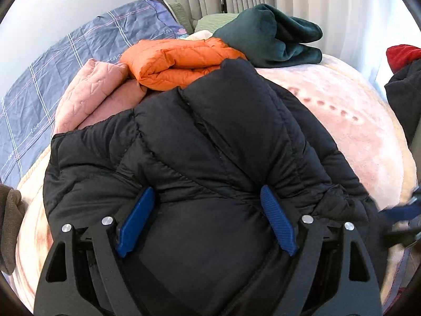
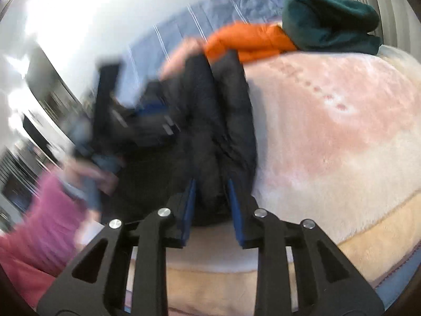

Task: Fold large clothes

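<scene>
A black puffer jacket lies bunched on the pink fleece blanket of a bed. My left gripper has its blue pads wide apart, with a thick fold of the jacket bulging between them. In the blurred right wrist view, my right gripper has its pads closed narrowly on the edge of the black jacket. The left gripper shows there as a dark blur on the jacket's far side.
A folded orange puffer, a dark green garment and a pink quilted garment lie at the back of the bed. A blue checked duvet lies left. Dark and red clothes hang at right. Curtains stand behind.
</scene>
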